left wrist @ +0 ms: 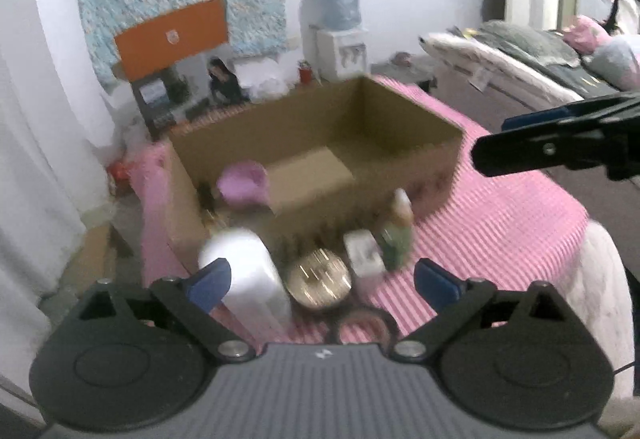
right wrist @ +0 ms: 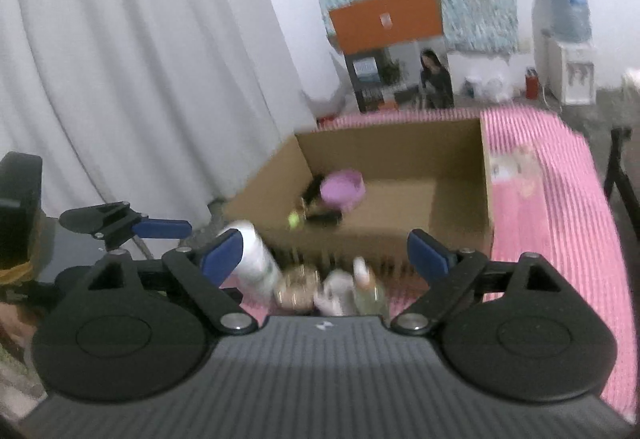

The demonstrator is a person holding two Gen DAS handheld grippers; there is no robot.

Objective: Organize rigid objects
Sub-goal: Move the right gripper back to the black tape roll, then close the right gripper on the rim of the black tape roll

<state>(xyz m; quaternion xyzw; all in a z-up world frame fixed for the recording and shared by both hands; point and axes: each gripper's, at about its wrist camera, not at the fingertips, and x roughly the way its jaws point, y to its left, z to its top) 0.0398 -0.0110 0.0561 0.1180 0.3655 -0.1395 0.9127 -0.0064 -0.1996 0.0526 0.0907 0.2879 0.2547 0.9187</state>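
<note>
An open cardboard box [left wrist: 420,159] [right wrist: 486,191] stands on a pink striped table [left wrist: 500,223] [right wrist: 560,207]. Inside it lie a purple bowl [left wrist: 244,183] [right wrist: 343,189] and small dark items [right wrist: 324,217]. In front of the box stand a white bottle [left wrist: 248,271] [right wrist: 256,259], a round gold tin [left wrist: 318,277] [right wrist: 298,289], a small white container [left wrist: 364,253] [right wrist: 336,293] and a green bottle [left wrist: 396,231] [right wrist: 366,287]. My left gripper [left wrist: 322,279] is open and empty above these items. My right gripper [right wrist: 325,253] is open and empty, and also shows at the right of the left wrist view [left wrist: 520,147].
An orange-topped picture box [left wrist: 176,67] [right wrist: 396,51] stands behind the table by a blue patterned cloth on the wall. A water dispenser [left wrist: 340,23] [right wrist: 568,31] stands further back. A white curtain [right wrist: 140,59] hangs at left. A bed [left wrist: 520,59] with a person is at far right.
</note>
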